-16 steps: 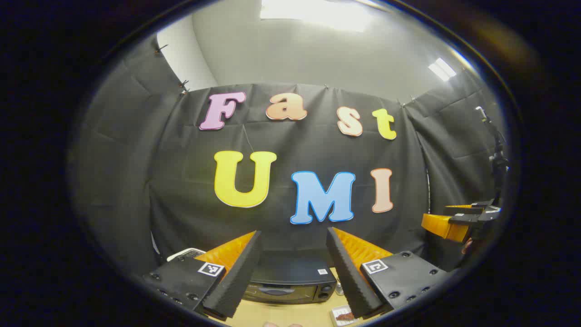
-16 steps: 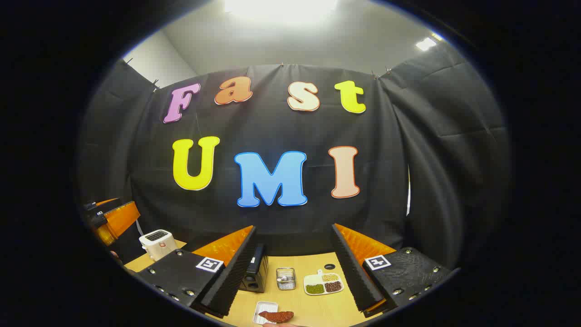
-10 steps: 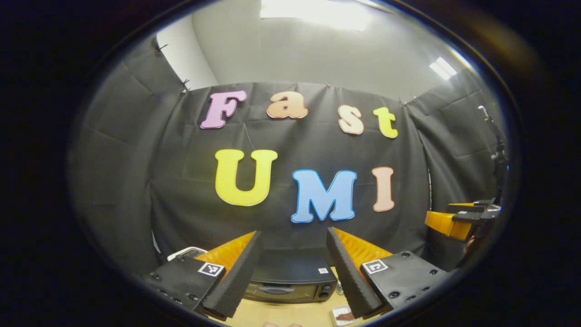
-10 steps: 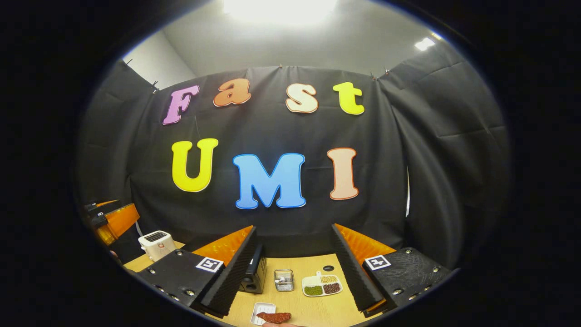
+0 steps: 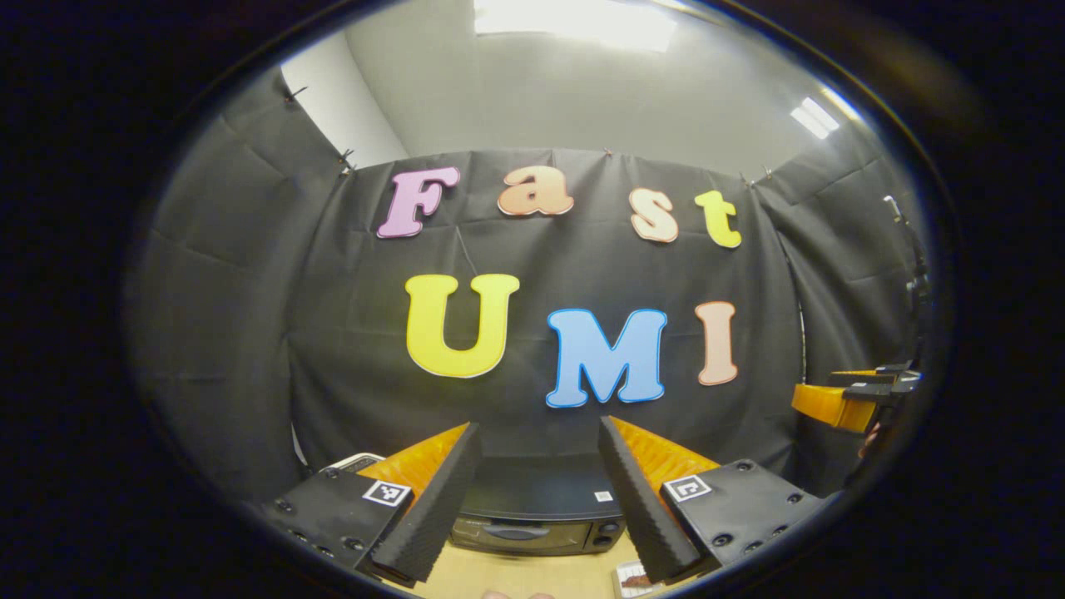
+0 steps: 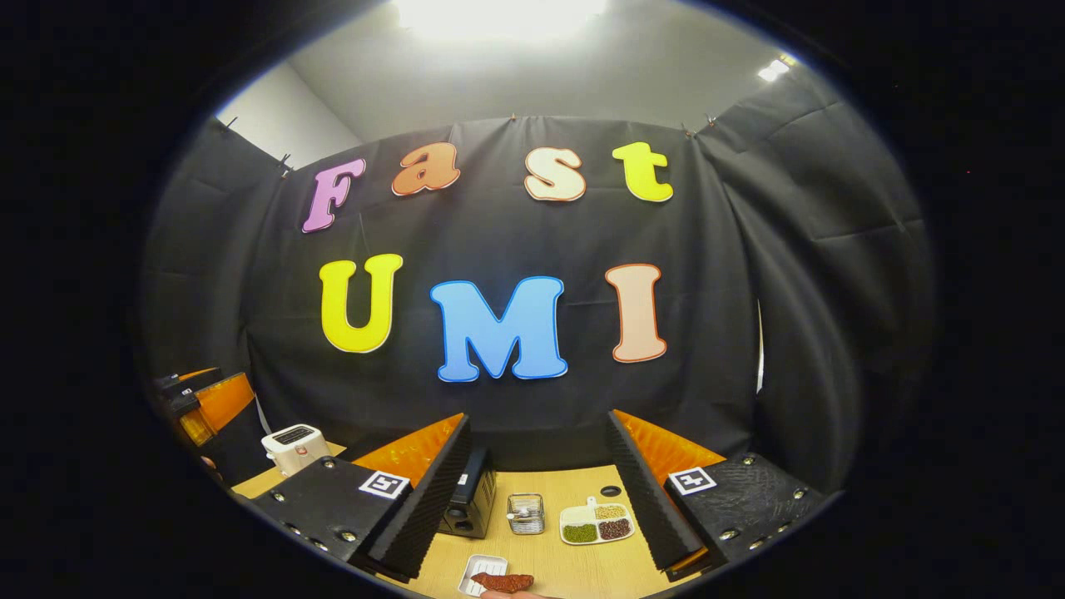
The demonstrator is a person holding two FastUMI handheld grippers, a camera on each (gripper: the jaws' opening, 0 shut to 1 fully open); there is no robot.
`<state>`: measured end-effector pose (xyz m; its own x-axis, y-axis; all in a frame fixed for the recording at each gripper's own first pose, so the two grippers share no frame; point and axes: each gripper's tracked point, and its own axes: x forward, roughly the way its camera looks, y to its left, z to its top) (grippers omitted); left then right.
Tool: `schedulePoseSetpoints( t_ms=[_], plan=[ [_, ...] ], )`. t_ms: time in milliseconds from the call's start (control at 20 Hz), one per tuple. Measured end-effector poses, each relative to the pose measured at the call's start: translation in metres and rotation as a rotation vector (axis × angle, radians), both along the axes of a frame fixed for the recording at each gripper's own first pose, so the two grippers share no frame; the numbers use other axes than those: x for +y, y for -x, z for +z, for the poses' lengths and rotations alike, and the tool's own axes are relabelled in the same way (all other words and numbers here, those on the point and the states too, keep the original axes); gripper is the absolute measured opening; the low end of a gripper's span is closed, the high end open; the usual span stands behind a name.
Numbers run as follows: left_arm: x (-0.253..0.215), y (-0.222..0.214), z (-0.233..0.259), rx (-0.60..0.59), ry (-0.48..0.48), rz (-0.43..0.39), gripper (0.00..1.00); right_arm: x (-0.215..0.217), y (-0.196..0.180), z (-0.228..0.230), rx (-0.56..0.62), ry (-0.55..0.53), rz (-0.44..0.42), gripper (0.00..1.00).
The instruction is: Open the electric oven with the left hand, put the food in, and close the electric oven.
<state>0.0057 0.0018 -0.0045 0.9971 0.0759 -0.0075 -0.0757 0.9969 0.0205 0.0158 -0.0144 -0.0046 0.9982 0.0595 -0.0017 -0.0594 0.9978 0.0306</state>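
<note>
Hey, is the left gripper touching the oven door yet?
Apart. In the left gripper view the left gripper is held open above the table, and the oven with its shut door sits farther off, seen between the fingers.

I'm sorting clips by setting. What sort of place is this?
Probably a staged kitchen booth: black cloth walls surround a wooden table holding an electric oven, a toaster and a tray of food.

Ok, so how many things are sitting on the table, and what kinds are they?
Kitchen machines: 2, the black oven and the white toaster
Food dishes: 2, the white tray with the brown food and the divided plate of beans
Small wire basket: 1
Total: 5
</note>
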Motion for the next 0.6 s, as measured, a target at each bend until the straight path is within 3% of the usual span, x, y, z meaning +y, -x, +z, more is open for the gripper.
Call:
schedulePoseSetpoints(
  t_ms=[150,300,600],
  plan=[
    [0.006,-0.002,-0.003,-0.003,-0.002,0.017,0.98,0.001,0.0,-0.005,0.016,-0.011,0.001,0.98],
    [0.01,-0.014,-0.013,0.003,0.007,-0.024,0.99,0.001,-0.002,-0.006,0.018,-0.006,-0.043,0.98],
    [0.042,-0.057,-0.105,0.169,0.031,-0.066,0.99,0.021,-0.002,-0.012,0.042,0.006,-0.091,0.98]
  ],
)
